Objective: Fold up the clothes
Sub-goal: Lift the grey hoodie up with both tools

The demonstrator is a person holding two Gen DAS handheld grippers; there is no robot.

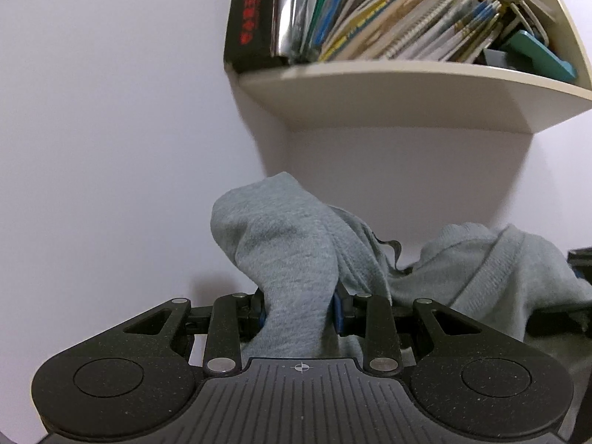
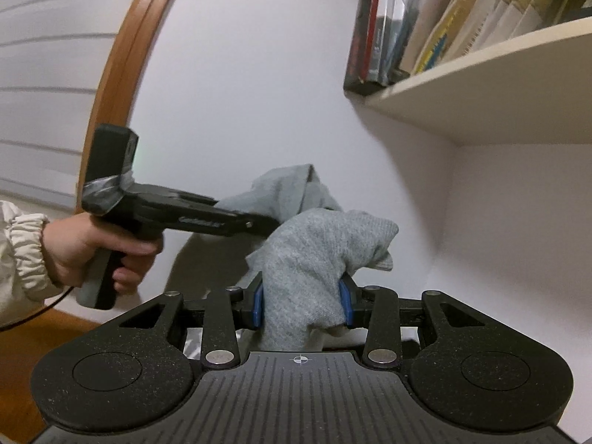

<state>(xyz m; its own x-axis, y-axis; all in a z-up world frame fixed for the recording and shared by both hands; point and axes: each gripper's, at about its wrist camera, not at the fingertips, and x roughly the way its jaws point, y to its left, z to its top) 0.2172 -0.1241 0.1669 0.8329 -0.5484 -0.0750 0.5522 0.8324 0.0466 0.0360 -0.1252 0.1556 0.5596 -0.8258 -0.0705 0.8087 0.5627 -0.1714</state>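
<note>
Clamping bunched folds of the grey sweatshirt (image 1: 292, 259), the left gripper (image 1: 299, 310) and right gripper (image 2: 301, 301) each stand nearly closed on fabric. Garment hangs raised between both grippers, before the white wall (image 1: 111, 129), beneath the bookshelf (image 1: 407, 88).

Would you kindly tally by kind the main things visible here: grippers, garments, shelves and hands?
Black two-finger grippers: 2, left gripper and right gripper, each shut on cloth.
Grey knit garment: 1
Cream wall shelf loaded with books: 1
Bare hand holding the left gripper's handle: 1
Total: 5
</note>
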